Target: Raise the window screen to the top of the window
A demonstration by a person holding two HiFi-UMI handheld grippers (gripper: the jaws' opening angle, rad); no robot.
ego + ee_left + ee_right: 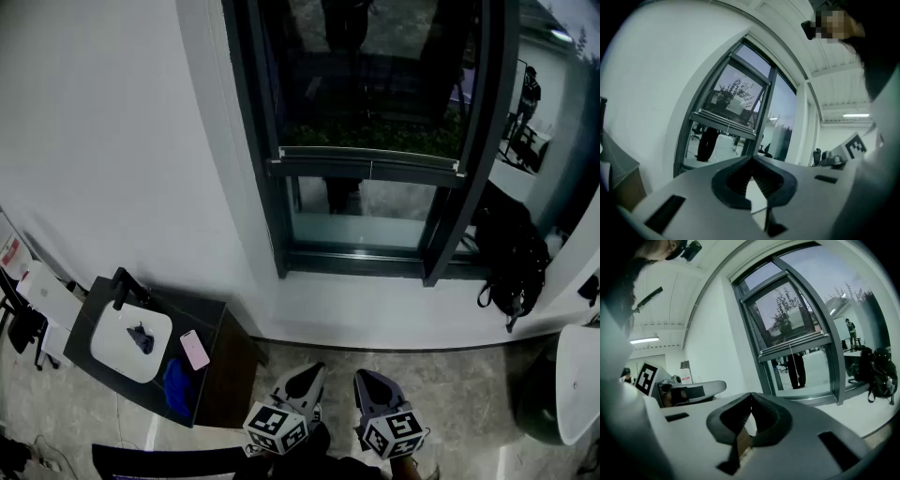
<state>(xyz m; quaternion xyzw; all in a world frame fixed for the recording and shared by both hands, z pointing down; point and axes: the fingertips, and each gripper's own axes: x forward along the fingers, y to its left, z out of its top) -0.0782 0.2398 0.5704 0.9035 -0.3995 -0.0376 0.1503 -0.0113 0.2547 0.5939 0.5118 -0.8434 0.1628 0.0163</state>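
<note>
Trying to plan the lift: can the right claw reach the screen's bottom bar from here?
Probably not yet: the right claw, shut, sits well short of the screen bar, though only open floor lies between.

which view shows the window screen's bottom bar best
Head view: the screen bar runs end to end across the window frame, seen whole. The left gripper view shows the bar small and slanted; the right gripper view shows it larger but tilted.
</note>
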